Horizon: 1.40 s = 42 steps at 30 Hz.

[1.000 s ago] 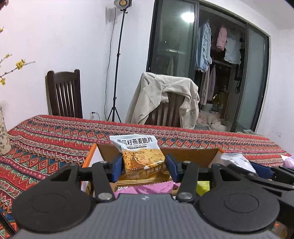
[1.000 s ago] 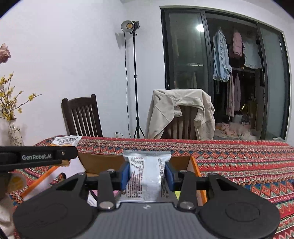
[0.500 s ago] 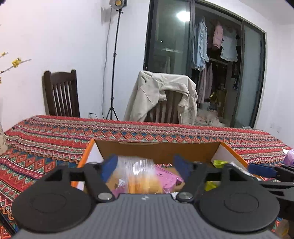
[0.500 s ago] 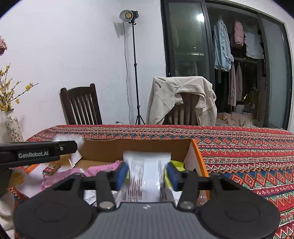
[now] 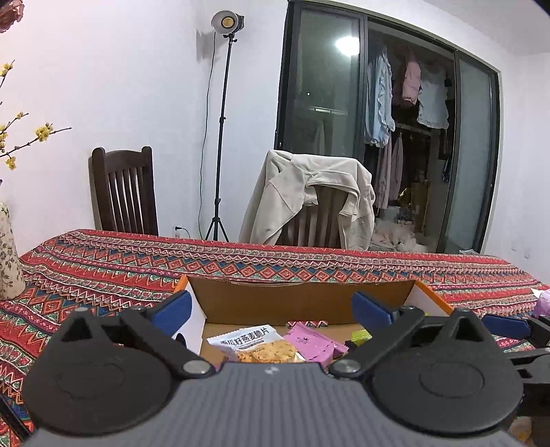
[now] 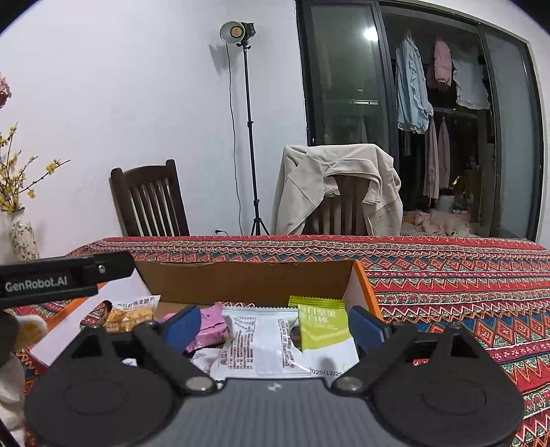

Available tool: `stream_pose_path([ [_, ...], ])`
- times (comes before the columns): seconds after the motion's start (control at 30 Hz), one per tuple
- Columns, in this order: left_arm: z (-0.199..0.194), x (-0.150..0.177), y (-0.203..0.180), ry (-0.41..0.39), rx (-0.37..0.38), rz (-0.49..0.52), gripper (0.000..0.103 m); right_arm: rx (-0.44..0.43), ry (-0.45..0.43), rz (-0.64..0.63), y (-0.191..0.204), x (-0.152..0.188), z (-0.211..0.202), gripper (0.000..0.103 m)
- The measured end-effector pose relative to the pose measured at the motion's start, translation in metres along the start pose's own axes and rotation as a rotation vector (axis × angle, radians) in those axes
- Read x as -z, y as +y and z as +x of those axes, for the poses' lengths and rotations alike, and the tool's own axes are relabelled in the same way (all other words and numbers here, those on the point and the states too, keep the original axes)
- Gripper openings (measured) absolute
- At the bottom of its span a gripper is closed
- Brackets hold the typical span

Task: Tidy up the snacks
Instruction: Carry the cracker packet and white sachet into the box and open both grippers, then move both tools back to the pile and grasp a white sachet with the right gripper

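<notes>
Now both packets lie in the box (image 5: 302, 299) below each empty, opening gripper (image 5: 271, 307).

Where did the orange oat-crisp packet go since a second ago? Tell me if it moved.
Yes. The orange oat-crisp packet dropped from between the opening left gripper jaws, down past the cardboard box back wall, onto the box floor.

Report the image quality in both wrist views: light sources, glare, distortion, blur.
Left wrist view: the studio lamp is lit, a ceiling light glares off the glass door, the fisheye bows the door frame, and the snack packets in the box are sharp. Right wrist view: same lamp and glare, dark vignetted corners, curved table edge, no motion blur.
</notes>
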<state>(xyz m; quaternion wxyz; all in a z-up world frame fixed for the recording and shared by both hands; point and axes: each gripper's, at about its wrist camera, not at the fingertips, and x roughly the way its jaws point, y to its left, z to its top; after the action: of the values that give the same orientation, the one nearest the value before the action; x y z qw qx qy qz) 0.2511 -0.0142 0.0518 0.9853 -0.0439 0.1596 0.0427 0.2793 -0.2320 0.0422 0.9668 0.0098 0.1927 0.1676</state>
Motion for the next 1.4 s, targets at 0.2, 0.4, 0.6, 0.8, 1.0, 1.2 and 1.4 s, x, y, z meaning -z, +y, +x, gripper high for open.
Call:
stream_pose_path([
  [0.2, -0.020, -0.012, -0.001, -0.013, 0.012, -0.007, 0.103, 0.022, -0.020, -0.014, 0.006, -0.011, -0.024, 0.103],
  [0.4, -0.046, -0.015, 0.002, -0.007, 0.018, 0.006, 0.103, 0.025, -0.018, -0.049, 0.010, -0.006, -0.057, 0.103],
  [0.6, -0.077, -0.005, 0.008, -0.011, 0.017, 0.024, 0.103, 0.024, 0.011, -0.064, 0.009, 0.013, -0.088, 0.103],
  [0.8, -0.103, 0.017, 0.012, -0.003, 0.023, 0.048, 0.103, 0.023, 0.052, -0.069, 0.010, 0.035, -0.110, 0.103],
  [1.0, -0.125, 0.045, 0.015, 0.014, 0.038, 0.072, 0.103, 0.007, 0.097, -0.071, 0.015, 0.058, -0.126, 0.103],
  [1.2, -0.134, 0.074, 0.019, 0.079, 0.050, 0.061, 0.103, -0.007, 0.134, -0.061, 0.018, 0.075, -0.138, 0.103],
  [1.4, -0.142, 0.093, 0.030, 0.129, 0.039, 0.033, 0.103, -0.009, 0.172, -0.054, 0.020, 0.088, -0.147, 0.103],
])
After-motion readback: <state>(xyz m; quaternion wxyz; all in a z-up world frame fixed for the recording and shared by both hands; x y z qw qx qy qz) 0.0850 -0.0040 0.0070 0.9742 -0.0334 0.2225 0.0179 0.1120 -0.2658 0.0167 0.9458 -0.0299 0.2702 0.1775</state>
